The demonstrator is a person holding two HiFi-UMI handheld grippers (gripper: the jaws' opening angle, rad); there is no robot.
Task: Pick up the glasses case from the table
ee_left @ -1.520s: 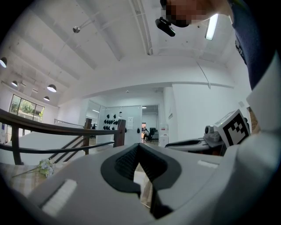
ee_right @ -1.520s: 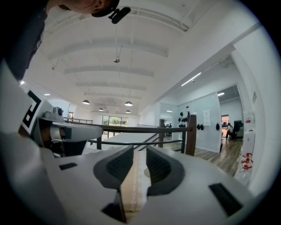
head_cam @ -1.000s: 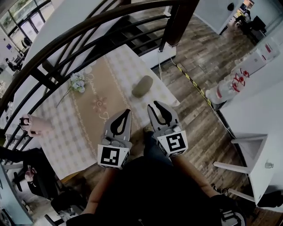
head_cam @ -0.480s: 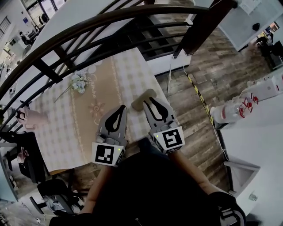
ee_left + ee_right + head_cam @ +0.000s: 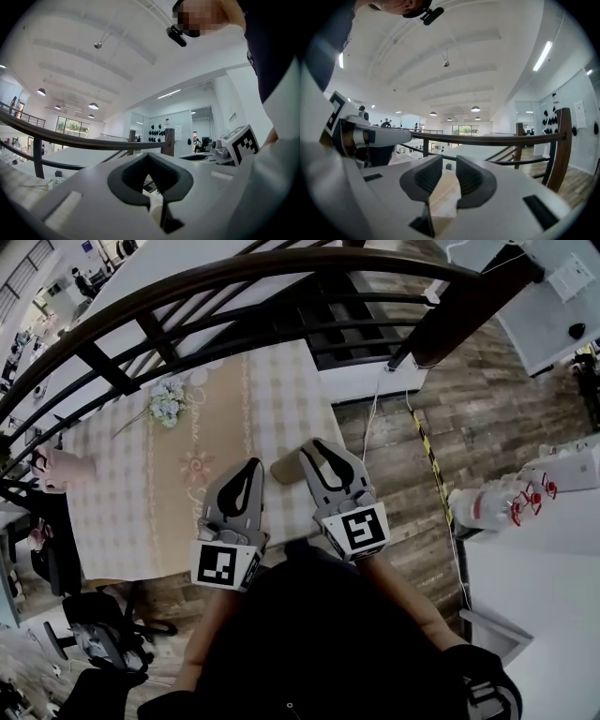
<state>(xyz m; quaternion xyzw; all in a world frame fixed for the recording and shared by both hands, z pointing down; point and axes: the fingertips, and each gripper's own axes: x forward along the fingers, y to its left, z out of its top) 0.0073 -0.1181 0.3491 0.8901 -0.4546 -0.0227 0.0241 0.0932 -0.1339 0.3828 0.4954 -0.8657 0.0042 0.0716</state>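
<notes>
While the glasses case [image 5: 284, 468] lies untouched near the edge of the tabletop [image 5: 122, 512], the right tool [image 5: 313, 443] hovers just beside it, its jaws only narrowly apart and empty. The left tool [image 5: 252, 462], closed on nothing, hangs near the case's other side. I'd worry that the gap is too slim for the case. A shove instead of a grip could nudge it off that near edge, or ruck up the checked cloth [image 5: 281, 390] beneath it.
</notes>
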